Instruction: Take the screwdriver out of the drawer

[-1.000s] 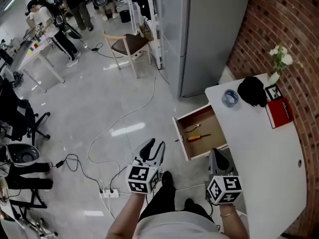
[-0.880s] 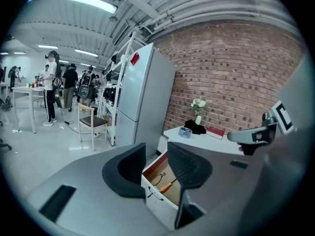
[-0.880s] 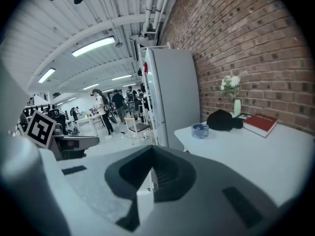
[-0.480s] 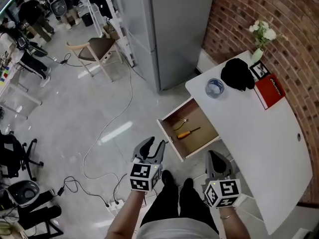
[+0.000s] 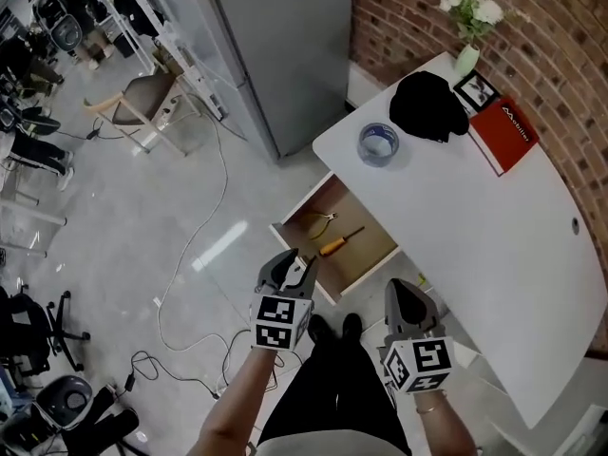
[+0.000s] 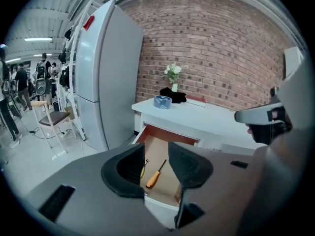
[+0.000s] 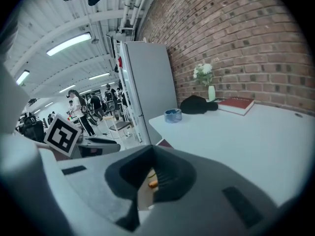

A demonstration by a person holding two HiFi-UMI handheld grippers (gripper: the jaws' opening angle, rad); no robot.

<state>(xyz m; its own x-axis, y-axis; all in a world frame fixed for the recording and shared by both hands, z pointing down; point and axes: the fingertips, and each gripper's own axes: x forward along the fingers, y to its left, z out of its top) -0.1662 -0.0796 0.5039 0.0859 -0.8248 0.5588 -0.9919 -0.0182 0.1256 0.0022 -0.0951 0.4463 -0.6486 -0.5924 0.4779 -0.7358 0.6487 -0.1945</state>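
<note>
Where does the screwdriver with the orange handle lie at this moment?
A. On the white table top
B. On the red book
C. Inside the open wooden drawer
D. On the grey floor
C: the screwdriver with the orange handle lies on the bottom of the open wooden drawer, beside the small pliers.

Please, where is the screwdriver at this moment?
In the head view, the screwdriver lies in the open drawer near the centre, next to the pliers, at the left edge of the white table.
</note>
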